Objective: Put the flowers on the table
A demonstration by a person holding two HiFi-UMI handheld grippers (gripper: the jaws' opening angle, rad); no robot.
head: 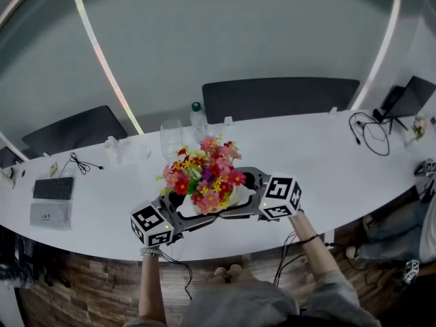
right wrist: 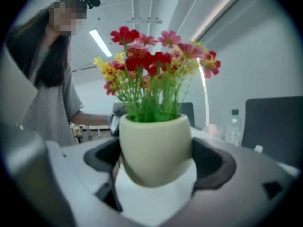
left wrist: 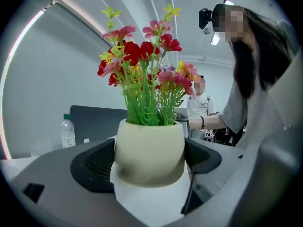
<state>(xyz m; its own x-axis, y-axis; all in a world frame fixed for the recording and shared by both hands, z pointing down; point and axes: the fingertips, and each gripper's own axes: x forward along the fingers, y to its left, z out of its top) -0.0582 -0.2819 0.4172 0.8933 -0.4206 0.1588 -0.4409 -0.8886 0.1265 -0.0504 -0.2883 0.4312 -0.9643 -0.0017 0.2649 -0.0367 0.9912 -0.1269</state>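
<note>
Left gripper point(head: 178, 210) and right gripper point(head: 251, 191) both clamp the flower pot point(left wrist: 149, 150), likely to steady it upright. Pot is over the table point(head: 327, 155), by its near edge.

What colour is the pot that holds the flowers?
The pot is pale cream, slightly greenish; it shows best in the left gripper view.

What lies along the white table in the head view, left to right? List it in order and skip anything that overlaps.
keyboard → thin black cable → flowers → looped black cable → laptop
</note>
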